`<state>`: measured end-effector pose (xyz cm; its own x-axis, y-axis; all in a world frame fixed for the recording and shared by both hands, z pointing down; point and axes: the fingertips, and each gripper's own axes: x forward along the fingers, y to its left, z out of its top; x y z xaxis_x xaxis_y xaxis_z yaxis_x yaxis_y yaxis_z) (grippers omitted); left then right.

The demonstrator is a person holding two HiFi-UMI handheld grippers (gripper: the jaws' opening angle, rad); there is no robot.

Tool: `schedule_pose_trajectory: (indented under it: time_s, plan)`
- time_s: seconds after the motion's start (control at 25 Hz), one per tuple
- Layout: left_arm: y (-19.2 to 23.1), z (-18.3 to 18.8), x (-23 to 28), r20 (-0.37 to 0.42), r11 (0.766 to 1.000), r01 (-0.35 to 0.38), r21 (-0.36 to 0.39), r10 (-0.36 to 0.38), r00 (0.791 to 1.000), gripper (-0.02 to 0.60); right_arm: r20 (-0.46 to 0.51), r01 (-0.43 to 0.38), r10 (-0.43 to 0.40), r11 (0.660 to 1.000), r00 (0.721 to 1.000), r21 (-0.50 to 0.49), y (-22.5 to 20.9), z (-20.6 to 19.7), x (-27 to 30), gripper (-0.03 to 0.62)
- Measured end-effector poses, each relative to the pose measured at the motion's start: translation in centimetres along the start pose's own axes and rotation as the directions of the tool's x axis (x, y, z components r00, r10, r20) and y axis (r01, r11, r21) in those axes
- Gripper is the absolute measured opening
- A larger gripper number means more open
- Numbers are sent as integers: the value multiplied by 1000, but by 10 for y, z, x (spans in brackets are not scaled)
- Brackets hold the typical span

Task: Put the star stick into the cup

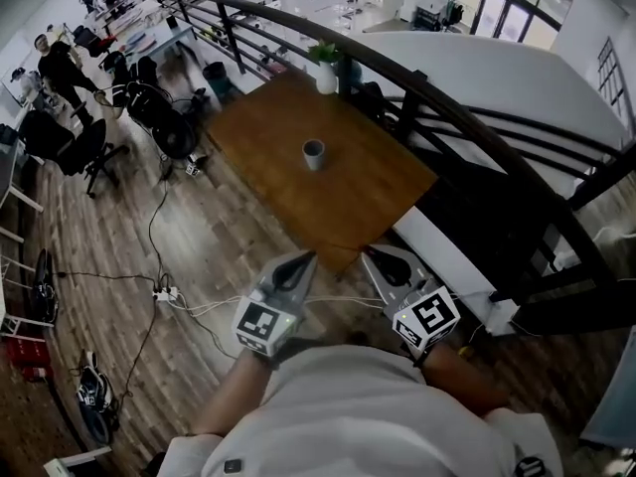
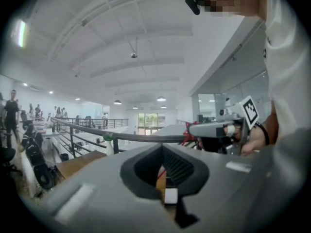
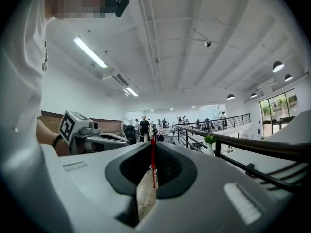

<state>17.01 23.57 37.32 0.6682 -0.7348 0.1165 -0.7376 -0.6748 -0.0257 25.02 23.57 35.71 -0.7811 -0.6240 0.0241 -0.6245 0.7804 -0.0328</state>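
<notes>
A grey cup [image 1: 314, 154] stands upright near the middle of the wooden table [image 1: 378, 187]. Both grippers hover side by side off the table's near corner, well short of the cup. My right gripper [image 1: 370, 254] is shut on the star stick [image 3: 152, 165], a thin red rod that runs upright between its pads. In the left gripper view the stick's red end [image 2: 188, 132] pokes out from the right gripper's tip. My left gripper [image 1: 306, 257] is shut with nothing in it, and its jaws meet at the tip [image 2: 162, 147].
A small plant in a white vase [image 1: 326, 73] stands at the table's far corner. A dark metal railing [image 1: 467, 117] curves along the table's right side. Cables and a power strip [image 1: 164, 293] lie on the wood floor to the left. Office chairs [image 1: 70, 147] and a person stand far left.
</notes>
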Motion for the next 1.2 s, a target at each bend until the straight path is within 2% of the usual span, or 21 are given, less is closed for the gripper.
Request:
schedule_pose_trajectory:
  time_s: [0.24, 0.68, 0.92, 1.08, 1.2]
  plan:
    - [27, -10, 38, -2, 999, -36, -26, 35, 999, 3, -4, -22, 22, 1000, 1000, 1, -37, -8, 23, 23]
    - [90, -12, 66, 12, 998, 5, -62, -4, 1000, 3, -32, -5, 5, 1000, 999, -5, -60, -13, 85, 23]
    - [183, -17, 35, -7, 997, 28, -77, -29, 1000, 3, -33, 45, -45, 999, 998, -5, -42, -4, 171, 23]
    - [228, -12, 16, -17, 996, 88, -30, -89, 996, 3, -24, 105, -106, 994, 994, -15, -29, 1, 218, 23]
    - [277, -10, -13, -23, 996, 84, -19, -85, 996, 3, -16, 130, -130, 991, 991, -17, -12, 3, 257, 23]
